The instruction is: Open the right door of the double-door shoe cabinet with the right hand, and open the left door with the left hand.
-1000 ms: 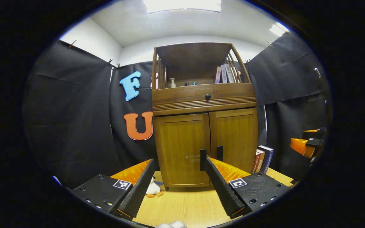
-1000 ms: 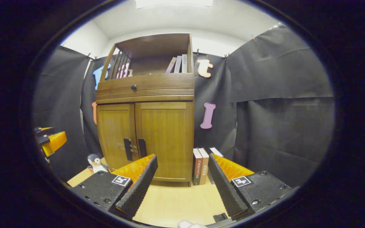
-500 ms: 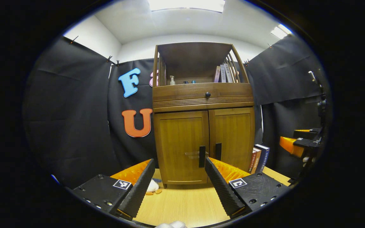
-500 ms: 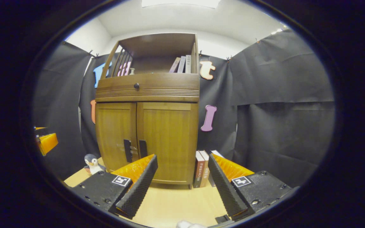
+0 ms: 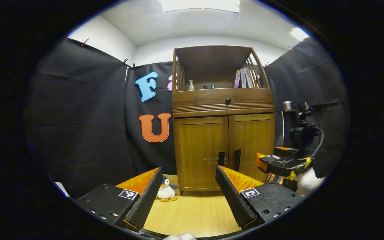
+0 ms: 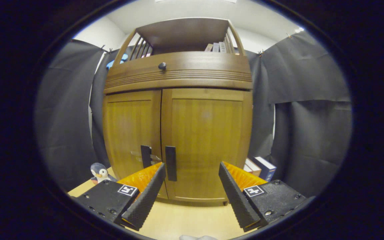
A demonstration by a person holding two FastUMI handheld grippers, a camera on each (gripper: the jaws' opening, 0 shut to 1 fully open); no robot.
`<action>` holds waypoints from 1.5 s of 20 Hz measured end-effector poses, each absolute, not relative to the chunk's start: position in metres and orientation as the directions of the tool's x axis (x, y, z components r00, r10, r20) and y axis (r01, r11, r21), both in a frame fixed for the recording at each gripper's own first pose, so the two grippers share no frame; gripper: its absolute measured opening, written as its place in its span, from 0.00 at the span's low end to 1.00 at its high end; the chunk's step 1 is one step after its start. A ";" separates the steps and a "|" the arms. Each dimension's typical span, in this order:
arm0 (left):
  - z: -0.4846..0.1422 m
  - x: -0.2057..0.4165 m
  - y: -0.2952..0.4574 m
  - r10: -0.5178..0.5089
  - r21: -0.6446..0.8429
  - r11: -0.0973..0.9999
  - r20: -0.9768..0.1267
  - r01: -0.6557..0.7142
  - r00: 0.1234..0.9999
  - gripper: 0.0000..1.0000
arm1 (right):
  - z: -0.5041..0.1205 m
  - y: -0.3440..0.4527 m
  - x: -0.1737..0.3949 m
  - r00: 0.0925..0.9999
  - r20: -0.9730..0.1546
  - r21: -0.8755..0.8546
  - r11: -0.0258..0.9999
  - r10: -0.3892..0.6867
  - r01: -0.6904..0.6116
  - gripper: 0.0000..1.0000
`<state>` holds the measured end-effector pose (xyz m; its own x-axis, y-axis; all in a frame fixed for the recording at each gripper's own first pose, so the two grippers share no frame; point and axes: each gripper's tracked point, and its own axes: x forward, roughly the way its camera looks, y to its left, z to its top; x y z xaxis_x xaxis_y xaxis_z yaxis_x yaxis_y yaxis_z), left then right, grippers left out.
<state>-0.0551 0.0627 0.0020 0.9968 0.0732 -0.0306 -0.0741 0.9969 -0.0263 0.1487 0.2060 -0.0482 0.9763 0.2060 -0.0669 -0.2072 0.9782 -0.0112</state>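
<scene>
Left gripper (image 5: 185, 186) is sitting low over the tabletop (image 5: 192, 216), jaws spread wide, gripping nothing, well back from the cabinet (image 5: 223, 133). Just past its fingers, a penguin toy (image 5: 166, 192) is standing on the wood by the cabinet's left foot. Right gripper (image 6: 192, 181) is also splayed open and empty, and it's sitting much closer in: the cabinet front is looming large in the right gripper view. Its left finger (image 6: 145, 196) is lining up just under the right handle (image 6: 170, 163), but I can't tell for sure whether it's touching.

In the left gripper view the right gripper (image 5: 283, 163) is showing off to the right, in front of the right door (image 5: 252, 143), with a bit of a white-gloved hand (image 5: 307, 180) under it.

Both doors are sitting closed. Left door (image 6: 132, 133) and right door (image 6: 207, 140) are meeting at the centre seam, with the left handle (image 6: 145, 156) and right handle flanking it, both vertical bars.

Books (image 6: 258, 166) are leaning on the table just right of the cabinet. Above the doors, a drawer (image 6: 178, 71) with a round knob (image 6: 162, 66). Further up, the open shelf (image 5: 212, 86) is holding a pump bottle (image 5: 190, 85) on the left and more books on the right.
</scene>
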 end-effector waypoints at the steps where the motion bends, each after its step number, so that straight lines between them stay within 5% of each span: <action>1: 0.004 -0.056 0.064 0.089 -0.023 0.996 -0.032 -0.090 0.996 0.96 | -0.056 0.215 0.167 0.975 -0.078 -0.014 0.977 0.210 -0.212 1.00; 11: 0.006 -0.041 0.068 0.217 -0.022 0.976 -0.067 -0.219 0.974 0.96 | -0.112 0.265 0.276 0.956 -0.194 -0.071 0.969 0.219 -0.237 0.95; 17: 0.000 -0.041 0.084 0.228 -0.045 0.972 -0.069 -0.232 0.971 0.96 | -0.119 0.273 0.287 0.951 -0.226 -0.067 0.970 0.213 -0.233 0.80; 22: 0.003 -0.047 0.095 0.226 -0.064 0.971 -0.063 -0.230 0.972 0.96 | -0.122 0.284 0.285 0.946 -0.243 -0.038 0.972 0.217 -0.233 0.37; 30: -0.006 -0.062 0.120 0.209 -0.090 0.973 -0.066 -0.214 0.976 0.96 | -0.123 0.269 0.241 0.938 -0.259 -0.045 0.967 0.231 -0.251 0.31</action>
<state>-0.0616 0.1199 -0.0059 0.9758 0.2088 -0.0655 -0.2142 0.9726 -0.0901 0.2406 0.2686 -0.1231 0.9378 0.2310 -0.2591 -0.2507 0.9670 -0.0450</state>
